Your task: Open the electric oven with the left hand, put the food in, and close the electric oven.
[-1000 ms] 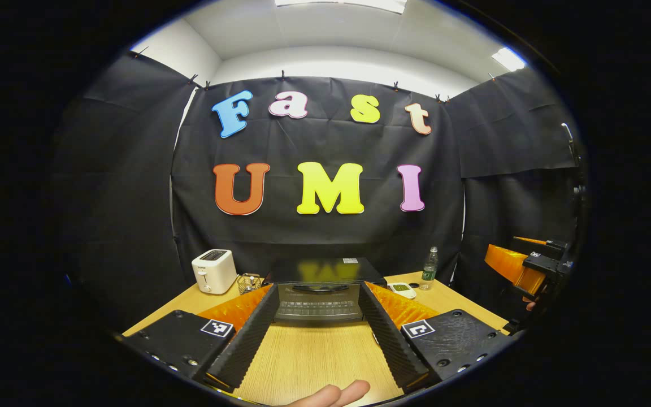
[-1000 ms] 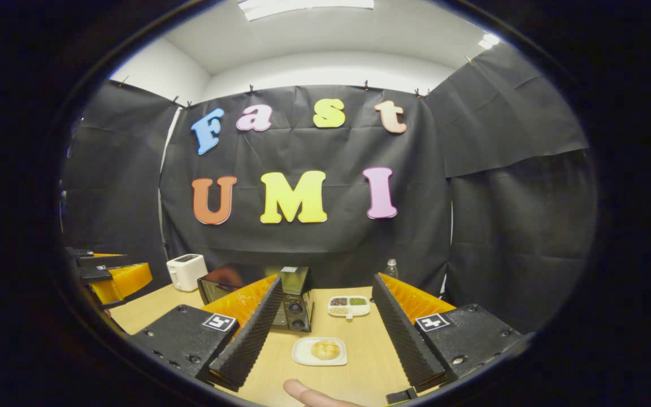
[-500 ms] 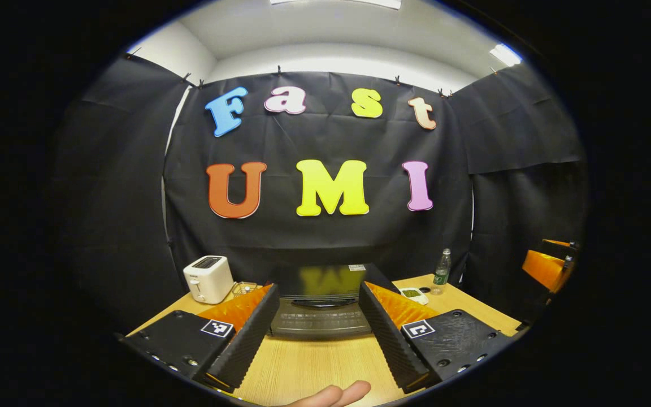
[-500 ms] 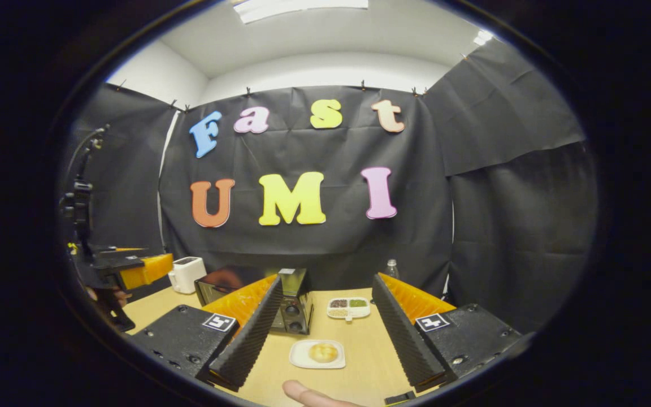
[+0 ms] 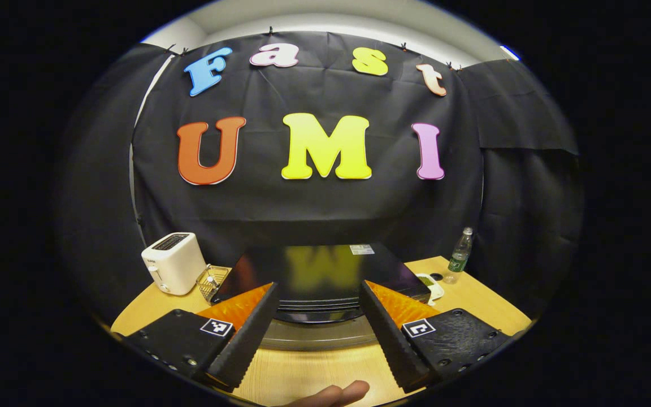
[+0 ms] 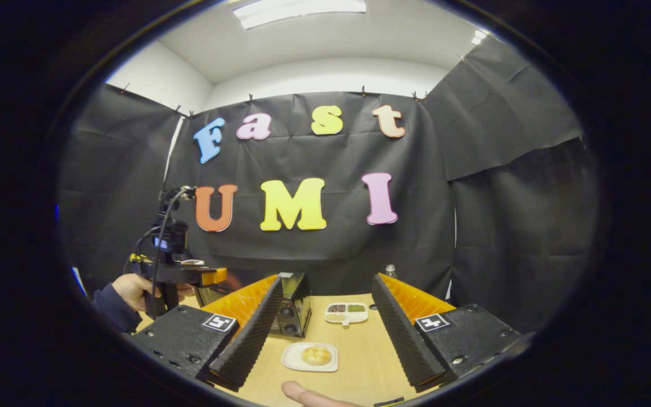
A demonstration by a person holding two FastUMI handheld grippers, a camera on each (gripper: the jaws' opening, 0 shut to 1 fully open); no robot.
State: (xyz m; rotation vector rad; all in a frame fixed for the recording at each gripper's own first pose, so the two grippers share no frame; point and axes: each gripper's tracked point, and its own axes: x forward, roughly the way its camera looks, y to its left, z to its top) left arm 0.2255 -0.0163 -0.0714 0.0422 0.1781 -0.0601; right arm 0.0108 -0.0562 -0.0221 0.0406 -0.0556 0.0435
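The electric oven (image 5: 314, 271) sits at the middle of the tabletop (image 5: 297, 376), and it now looms much larger between the left claw (image 5: 317, 345)'s fingers than it did a second ago: then the whole front, with its door, lay well ahead; now the glossy black top spreads across the left gripper view and the rounded upper edge of the door sits just beyond the fingertips. The left claw has come forward and tipped down over the oven, spread wide and holding nothing. I judge this to be the approach to the door handle; no contact shows yet, and the door looks closed.

From the right gripper view, the left claw (image 6: 212, 276) has swept in from the edge and hangs over the oven (image 6: 289, 305), a hand (image 6: 130, 289) in a dark sleeve gripping it. The right claw (image 6: 320, 333) has barely shifted; it is wide open and empty, with the bun (image 6: 316, 355) on its white plate (image 6: 294, 362) lying on the tabletop between its fingers, just in front of the oven's knob end. A white toaster (image 5: 173, 270), a small dish of condiments (image 6: 346, 312) and a bottle (image 5: 459, 255) stand around, untouched.

The food waits; opening the door comes first.
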